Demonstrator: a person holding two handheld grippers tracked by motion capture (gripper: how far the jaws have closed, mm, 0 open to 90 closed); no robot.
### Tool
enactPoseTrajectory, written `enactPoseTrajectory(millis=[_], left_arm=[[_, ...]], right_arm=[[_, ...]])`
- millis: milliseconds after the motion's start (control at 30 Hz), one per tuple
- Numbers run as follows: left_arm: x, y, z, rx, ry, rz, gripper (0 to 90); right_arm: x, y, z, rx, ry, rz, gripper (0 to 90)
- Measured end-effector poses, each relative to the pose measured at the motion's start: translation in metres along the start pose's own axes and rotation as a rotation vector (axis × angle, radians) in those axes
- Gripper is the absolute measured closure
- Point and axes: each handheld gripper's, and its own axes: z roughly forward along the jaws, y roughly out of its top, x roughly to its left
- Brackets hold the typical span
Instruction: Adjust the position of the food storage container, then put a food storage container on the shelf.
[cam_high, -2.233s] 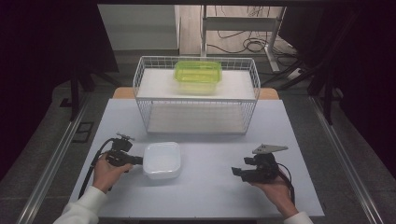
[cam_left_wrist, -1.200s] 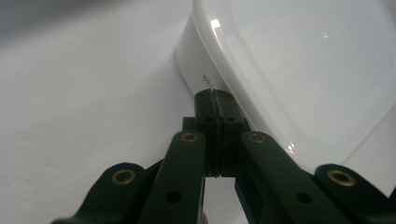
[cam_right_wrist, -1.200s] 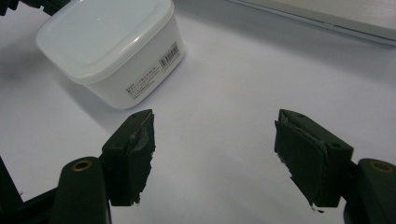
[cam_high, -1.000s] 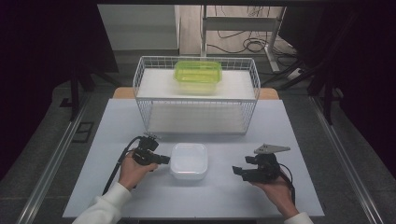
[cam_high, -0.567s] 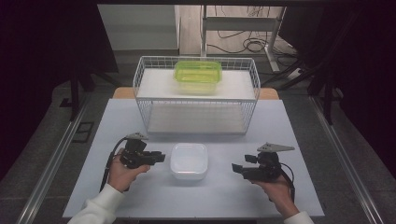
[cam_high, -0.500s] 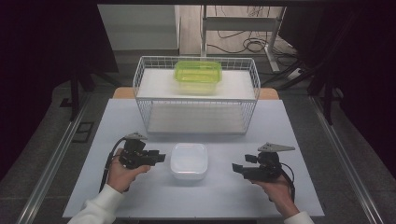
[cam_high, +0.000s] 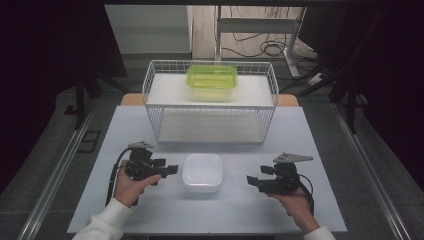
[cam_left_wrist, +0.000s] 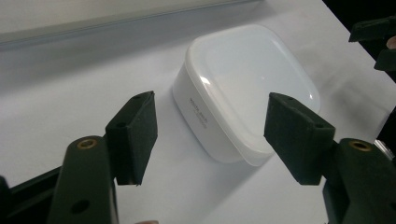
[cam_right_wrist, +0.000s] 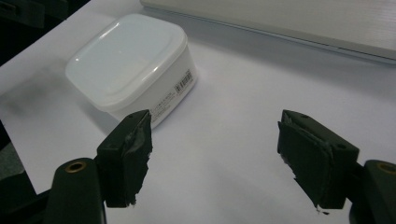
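While your left gripper (cam_left_wrist: 212, 137) has its jaws spread, having just been opening, nothing sits between the pads: the white lidded container (cam_left_wrist: 247, 91) lies just ahead of them on the table, close but apart. Your right gripper (cam_right_wrist: 215, 156) also stands with its jaws wide apart and empty, the same container (cam_right_wrist: 128, 65) ahead and off toward its left jaw, well short of contact. From above, the container (cam_high: 202, 172) rests on the white table (cam_high: 320, 145) between your left gripper (cam_high: 167, 170) and right gripper (cam_high: 253, 181), in front of the wire basket (cam_high: 272, 95) that holds the green container (cam_high: 212, 80). The risk from here, as I judge it, lies in the smooth rounded walls and the lid rim: if you close on a corner or only on the lid's lip, the box could twist out or the lid could pop off. Coming in low with one jaw may shove the light box across the slick table, so square the pads on opposite flat sides before you close.
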Motion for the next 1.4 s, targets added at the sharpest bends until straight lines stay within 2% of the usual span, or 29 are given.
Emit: enactPoseTrajectory(millis=[333, 467, 667, 900, 967, 1167, 1267, 1400], left_arm=[[0.001, 0.003, 0.002, -0.009, -0.051, -0.065, 32.1], [0.002, 0.004, 0.005, -0.009, -0.068, -0.087, 31.9], [0.004, 0.006, 0.010, -0.008, -0.093, -0.122, 32.1], [0.009, 0.008, 0.018, -0.002, -0.112, -0.161, 33.0], [0.011, 0.009, 0.021, -0.001, -0.124, -0.173, 33.4], [0.014, 0.008, 0.027, 0.006, -0.142, -0.200, 34.4], [0.017, 0.007, 0.028, 0.015, -0.152, -0.207, 34.6], [0.022, 0.005, 0.031, 0.014, -0.176, -0.233, 35.9]], right_arm=[[0.012, 0.015, 0.007, -0.002, 0.069, 0.075, 28.2], [0.016, 0.022, 0.013, -0.007, 0.076, 0.094, 28.4], [0.016, 0.031, 0.027, -0.021, 0.111, 0.160, 29.7], [0.014, 0.039, 0.045, -0.008, 0.144, 0.225, 30.7], [0.015, 0.039, 0.051, -0.007, 0.159, 0.233, 31.7], [0.016, 0.034, 0.066, 0.042, 0.191, 0.233, 35.4], [0.018, 0.033, 0.071, 0.055, 0.201, 0.229, 36.4], [0.017, 0.033, 0.076, 0.065, 0.205, 0.249, 38.8]])
